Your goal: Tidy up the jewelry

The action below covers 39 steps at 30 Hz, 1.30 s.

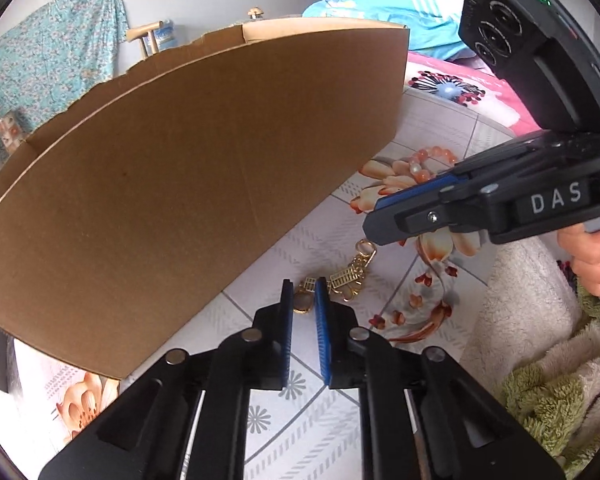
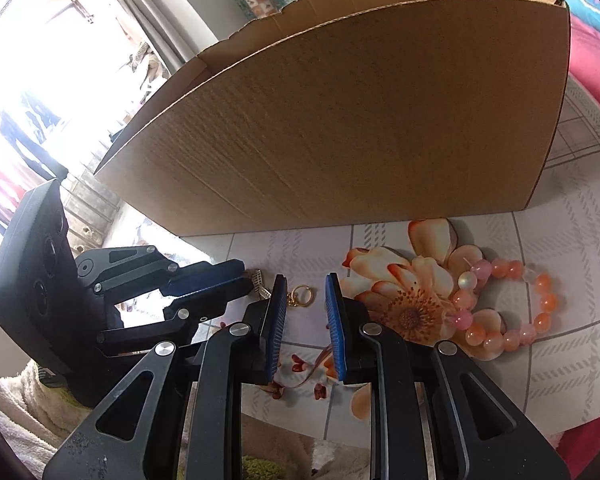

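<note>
A gold chain with small charms and a ring lies on the flowered cloth in front of a cardboard box. My left gripper is open low over the chain, with one end of it between the fingertips. My right gripper is open above the chain's gold ring. A pink and orange bead bracelet lies on the cloth to its right, also partly seen in the left wrist view. The right gripper shows in the left wrist view, the left gripper in the right wrist view.
The open-topped cardboard box stands upright just behind the jewelry. Fluffy cream and green towels lie at the near right edge. Pink and blue bedding lies beyond the cloth.
</note>
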Each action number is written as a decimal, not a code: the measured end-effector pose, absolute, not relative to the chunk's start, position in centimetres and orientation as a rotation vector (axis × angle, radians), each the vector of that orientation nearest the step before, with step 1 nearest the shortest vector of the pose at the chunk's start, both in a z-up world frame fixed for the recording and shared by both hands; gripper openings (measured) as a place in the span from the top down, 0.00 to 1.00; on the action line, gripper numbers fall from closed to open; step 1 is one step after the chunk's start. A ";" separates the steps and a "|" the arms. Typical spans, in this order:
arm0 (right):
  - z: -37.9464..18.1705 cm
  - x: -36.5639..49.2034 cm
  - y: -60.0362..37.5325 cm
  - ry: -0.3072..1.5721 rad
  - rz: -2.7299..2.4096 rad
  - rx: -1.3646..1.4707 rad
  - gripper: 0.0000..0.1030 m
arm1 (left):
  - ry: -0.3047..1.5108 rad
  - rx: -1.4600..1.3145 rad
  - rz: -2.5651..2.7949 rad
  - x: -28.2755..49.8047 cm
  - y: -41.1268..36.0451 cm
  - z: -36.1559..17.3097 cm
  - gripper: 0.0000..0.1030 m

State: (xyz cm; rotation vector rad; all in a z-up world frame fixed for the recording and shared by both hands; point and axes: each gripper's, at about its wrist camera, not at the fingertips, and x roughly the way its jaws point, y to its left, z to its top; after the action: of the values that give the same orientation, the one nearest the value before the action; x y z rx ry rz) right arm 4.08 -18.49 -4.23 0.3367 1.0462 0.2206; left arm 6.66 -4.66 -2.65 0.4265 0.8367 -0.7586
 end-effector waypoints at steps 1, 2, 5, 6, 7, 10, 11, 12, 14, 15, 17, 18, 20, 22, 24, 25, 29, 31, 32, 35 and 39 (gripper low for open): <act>-4.2 4.1 -18.5 1.044 0.220 0.339 0.80 | 0.841 0.422 -0.763 6.7 -4.6 -2.6 0.90; -4.3 4.2 -18.5 1.044 0.219 0.339 0.80 | 0.843 0.418 -0.764 6.8 -4.6 -2.6 0.90; -4.3 3.9 -18.6 1.041 0.218 0.341 0.80 | 0.843 0.410 -0.754 6.6 -4.5 -2.6 0.90; -4.3 3.8 -18.6 1.041 0.217 0.339 0.80 | 0.846 0.402 -0.746 6.6 -4.4 -2.6 0.90; -4.2 3.7 -18.6 1.040 0.217 0.336 0.80 | 0.849 0.395 -0.739 6.6 -4.3 -2.6 0.90; -4.1 3.3 -18.3 1.039 0.223 0.309 0.80 | 0.862 0.367 -0.692 6.4 -3.5 -2.6 0.90; -4.0 3.2 -18.2 1.038 0.226 0.291 0.80 | 0.866 0.359 -0.679 6.4 -3.3 -2.5 0.90; -4.0 3.0 -18.1 1.039 0.227 0.272 0.80 | 0.870 0.345 -0.659 6.3 -2.8 -2.5 0.90; -4.0 2.7 -17.4 1.044 0.231 0.221 0.81 | 0.881 0.315 -0.626 6.2 -2.0 -2.5 0.90; -4.1 2.6 -17.1 1.045 0.231 0.200 0.81 | 0.884 0.297 -0.611 6.1 -1.5 -2.5 0.90; -4.2 2.5 -16.1 1.049 0.233 0.146 0.83 | 0.888 0.272 -0.593 6.0 -1.1 -2.5 0.90; -4.3 2.5 -15.7 1.051 0.235 0.119 0.85 | 0.890 0.259 -0.585 5.9 -0.7 -2.5 0.90; -4.4 2.6 -14.8 1.050 0.238 0.065 0.85 | 0.888 0.248 -0.577 5.8 -0.5 -2.5 0.90; -4.4 2.8 -13.9 1.044 0.230 -0.007 0.86 | 0.885 0.248 -0.573 5.7 -0.5 -2.5 0.90; -4.5 3.0 -13.1 1.040 0.229 -0.056 0.87 | 0.880 0.253 -0.571 5.7 -0.4 -2.5 0.90; -4.5 3.2 -12.7 1.039 0.228 -0.072 0.87 | 0.879 0.255 -0.570 5.7 -0.6 -2.5 0.90; -4.7 4.0 -11.8 1.039 0.236 -0.111 0.88 | 0.877 0.249 -0.571 5.7 -0.7 -2.6 0.90; -4.8 4.2 -11.3 1.039 0.240 -0.126 0.89 | 0.877 0.244 -0.574 5.7 -0.6 -2.6 0.90; -4.8 4.6 -11.2 1.040 0.239 -0.131 0.89 | 0.877 0.242 -0.574 5.8 -0.5 -2.6 0.90; -5.0 5.1 -10.8 1.043 0.241 -0.136 0.90 | 0.875 0.239 -0.575 5.7 -0.5 -2.6 0.90; -5.1 5.6 -10.9 1.047 0.242 -0.127 0.91 | 0.873 0.237 -0.577 5.7 -0.5 -2.6 0.90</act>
State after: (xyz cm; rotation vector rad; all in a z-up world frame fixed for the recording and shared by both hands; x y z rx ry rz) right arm 5.61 -10.92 -5.14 -0.1274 1.0465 0.2415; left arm 5.73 -0.48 -2.65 0.2368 0.8727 -0.5772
